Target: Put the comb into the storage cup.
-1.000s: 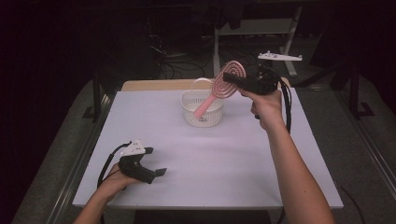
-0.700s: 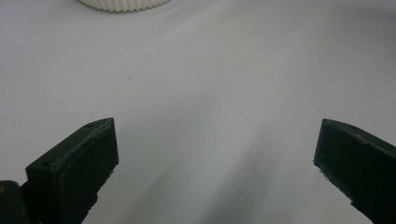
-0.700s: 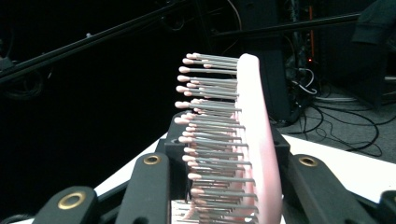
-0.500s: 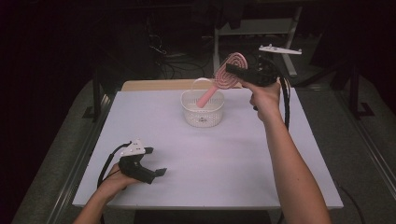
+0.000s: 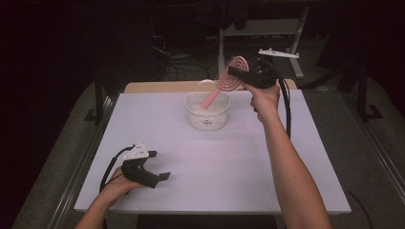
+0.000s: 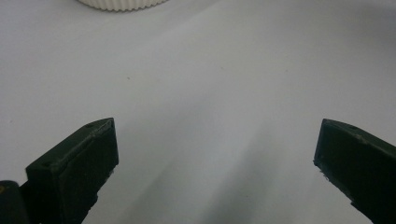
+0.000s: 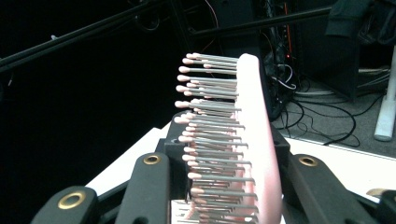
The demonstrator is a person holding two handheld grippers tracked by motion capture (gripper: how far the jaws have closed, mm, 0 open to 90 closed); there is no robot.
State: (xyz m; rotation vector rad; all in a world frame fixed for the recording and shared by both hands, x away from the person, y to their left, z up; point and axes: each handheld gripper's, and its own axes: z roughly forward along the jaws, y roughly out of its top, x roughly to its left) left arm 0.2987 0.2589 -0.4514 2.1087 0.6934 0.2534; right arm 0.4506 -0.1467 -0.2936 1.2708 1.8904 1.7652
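A pink hairbrush (image 5: 228, 78) is held tilted above a white slotted basket (image 5: 207, 119) at the far middle of the white table (image 5: 215, 191). Its handle slants down into the basket. My right gripper (image 5: 237, 75) is shut on the brush's round head; in the right gripper view the bristles (image 7: 210, 140) point left between the jaws of my right gripper (image 7: 233, 186). Resting on the table at the front left, my left gripper (image 5: 160, 165) is open with nothing between its jaws. In the left gripper view, my left gripper (image 6: 217, 154) faces bare table, with the basket's base (image 6: 121, 3) at the top edge.
A wooden board (image 5: 157, 87) lies along the table's far edge. Beyond it are dark floor, cables (image 5: 191, 62) and a white stand (image 5: 279, 53) at the back right. Metal rails (image 5: 81, 162) run along the table's sides.
My right gripper has carried the brush a little farther away and to the left, and the handle's tip has shifted toward the basket's back. The left gripper has not moved.
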